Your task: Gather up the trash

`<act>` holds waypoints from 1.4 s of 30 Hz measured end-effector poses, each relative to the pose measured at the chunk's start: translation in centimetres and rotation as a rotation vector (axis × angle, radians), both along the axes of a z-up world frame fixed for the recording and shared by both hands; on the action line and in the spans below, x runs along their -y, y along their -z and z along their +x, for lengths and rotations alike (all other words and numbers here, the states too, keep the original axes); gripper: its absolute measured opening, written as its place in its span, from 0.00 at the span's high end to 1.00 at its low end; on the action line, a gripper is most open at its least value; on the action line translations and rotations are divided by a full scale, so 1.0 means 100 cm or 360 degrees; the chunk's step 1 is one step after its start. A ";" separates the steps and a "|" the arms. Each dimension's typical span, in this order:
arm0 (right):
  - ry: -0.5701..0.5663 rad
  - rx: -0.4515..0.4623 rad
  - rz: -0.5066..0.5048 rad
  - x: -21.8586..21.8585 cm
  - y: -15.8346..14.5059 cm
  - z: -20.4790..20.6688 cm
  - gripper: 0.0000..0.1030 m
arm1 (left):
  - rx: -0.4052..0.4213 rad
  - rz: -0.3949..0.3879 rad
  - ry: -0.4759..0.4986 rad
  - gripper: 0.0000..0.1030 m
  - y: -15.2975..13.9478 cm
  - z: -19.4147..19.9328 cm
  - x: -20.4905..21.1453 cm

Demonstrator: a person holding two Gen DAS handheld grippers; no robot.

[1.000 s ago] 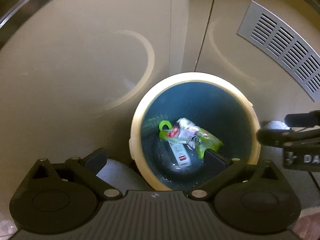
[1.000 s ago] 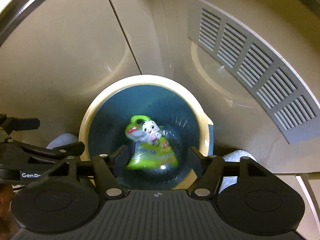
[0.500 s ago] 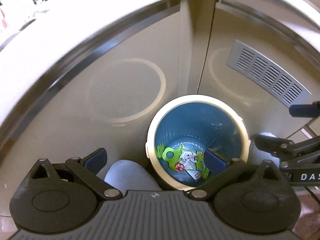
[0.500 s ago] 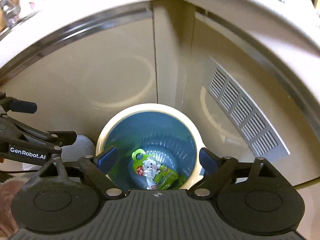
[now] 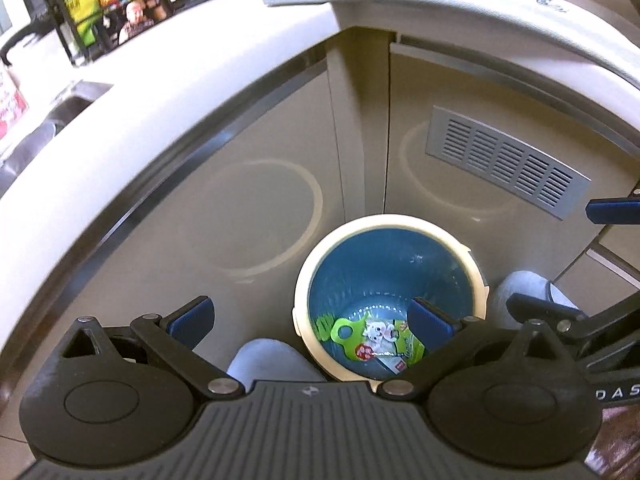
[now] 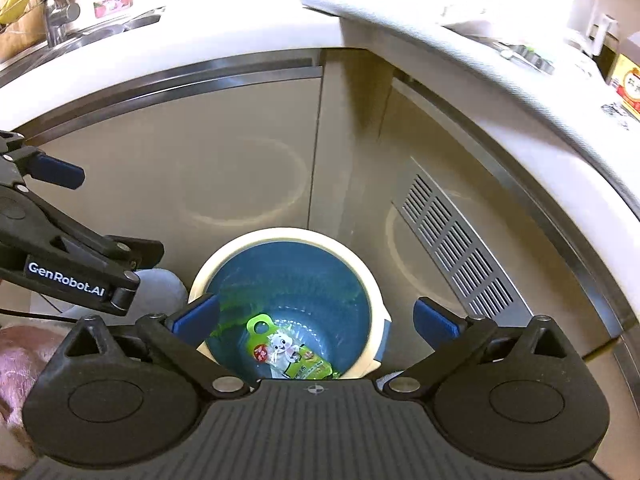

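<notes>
I look down at a round bin [image 6: 374,300] with a cream rim and a blue bag inside. It stands on the floor in the corner where two beige cupboard doors [image 6: 224,168] meet. At the bottom of the bin lies a green snack wrapper [image 6: 286,354] with a white cartoon animal on it. Nothing is touching the wrapper.

My right gripper [image 6: 316,318] hangs above the bin. Its jaws are opening wide and nothing is between them. One blue pad is over the bin's left rim and the other is just past the right rim.

My left gripper [image 5: 310,318] is spread wide too, and it is empty. Its right pad [image 5: 434,320] is over the bin and the other pad is out to the side.

A grey vent [image 6: 456,252] sits in the right door. A white counter [image 6: 256,24] runs above the cupboards.
</notes>
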State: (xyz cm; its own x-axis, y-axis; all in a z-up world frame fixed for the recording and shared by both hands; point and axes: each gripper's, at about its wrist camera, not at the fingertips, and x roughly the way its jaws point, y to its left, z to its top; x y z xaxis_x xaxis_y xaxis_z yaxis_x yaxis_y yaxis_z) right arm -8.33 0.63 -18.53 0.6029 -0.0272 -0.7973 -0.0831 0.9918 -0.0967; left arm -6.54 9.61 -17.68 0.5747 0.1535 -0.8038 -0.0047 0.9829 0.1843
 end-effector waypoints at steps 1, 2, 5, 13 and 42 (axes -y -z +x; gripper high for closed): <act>0.0009 0.0008 -0.0003 0.002 -0.001 -0.001 0.00 | 0.0010 0.0010 0.0007 0.00 -0.002 -0.001 0.002; 0.0016 0.0017 -0.0005 0.002 -0.001 -0.004 0.00 | 0.0017 0.0018 0.0014 0.00 -0.003 -0.002 0.003; 0.0018 0.0028 -0.0002 0.004 -0.003 -0.007 0.00 | 0.0032 0.0036 0.0022 0.00 -0.007 -0.003 0.006; -0.0005 0.0054 -0.0006 0.003 -0.005 -0.009 0.00 | 0.0039 0.0051 0.0016 0.00 -0.010 -0.006 0.007; 0.0003 -0.0003 0.0026 0.007 0.002 -0.004 0.00 | -0.0047 -0.0055 0.0051 0.00 0.002 0.000 0.000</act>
State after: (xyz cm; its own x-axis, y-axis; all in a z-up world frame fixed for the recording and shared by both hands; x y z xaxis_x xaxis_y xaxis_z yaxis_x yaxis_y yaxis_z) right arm -8.71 -0.03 -18.78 0.6015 -0.0151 -0.7987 -0.0816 0.9934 -0.0801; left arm -6.58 9.58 -17.83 0.5551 0.1071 -0.8249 0.0320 0.9882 0.1499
